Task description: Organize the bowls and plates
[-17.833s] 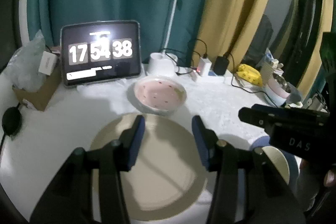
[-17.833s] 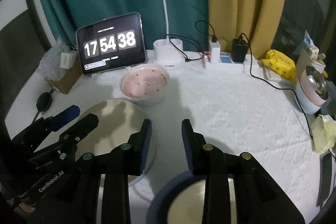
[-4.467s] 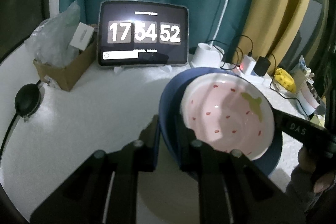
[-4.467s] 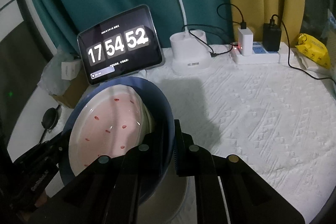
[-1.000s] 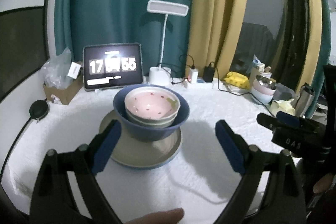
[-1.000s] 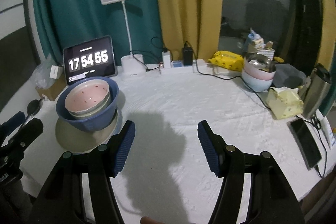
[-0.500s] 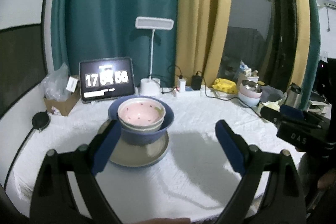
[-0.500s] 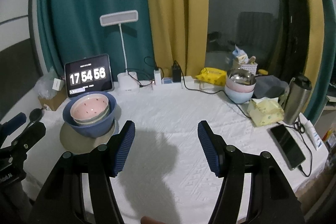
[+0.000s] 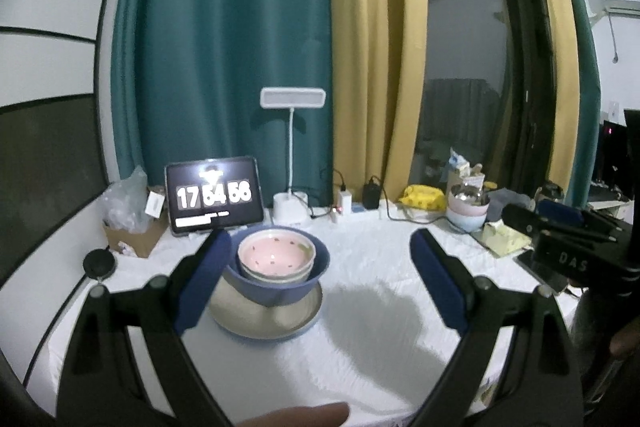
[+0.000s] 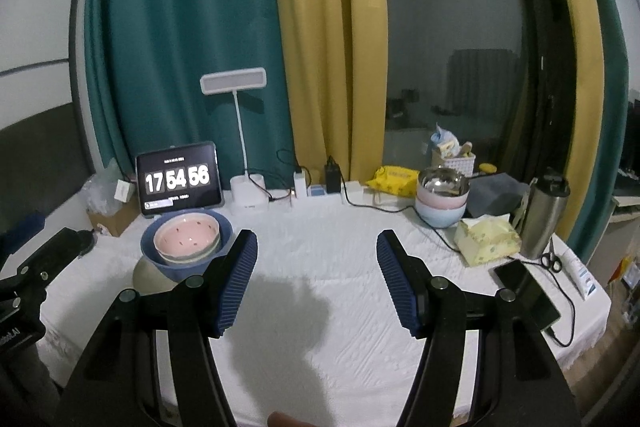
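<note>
Both grippers pulled back from stack since a second ago; left gripper (image 9: 316, 275) and right gripper (image 10: 316, 279) jaws spread, empty. Risk: pink bowl (image 9: 276, 254) sits tilted in blue bowl (image 9: 280, 289) on plate (image 9: 264, 315); table bump could topple it.

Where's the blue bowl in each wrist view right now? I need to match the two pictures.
Left wrist: blue bowl left of centre, just beside the left finger, on the plate.
Right wrist: blue bowl at middle left, beyond the left finger.
Shared landmark: the clock tablet right behind it.

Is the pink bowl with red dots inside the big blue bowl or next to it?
Inside. The pink bowl with red dots nests within the big blue bowl, whose rim rings it, atop the beige plate.
</note>
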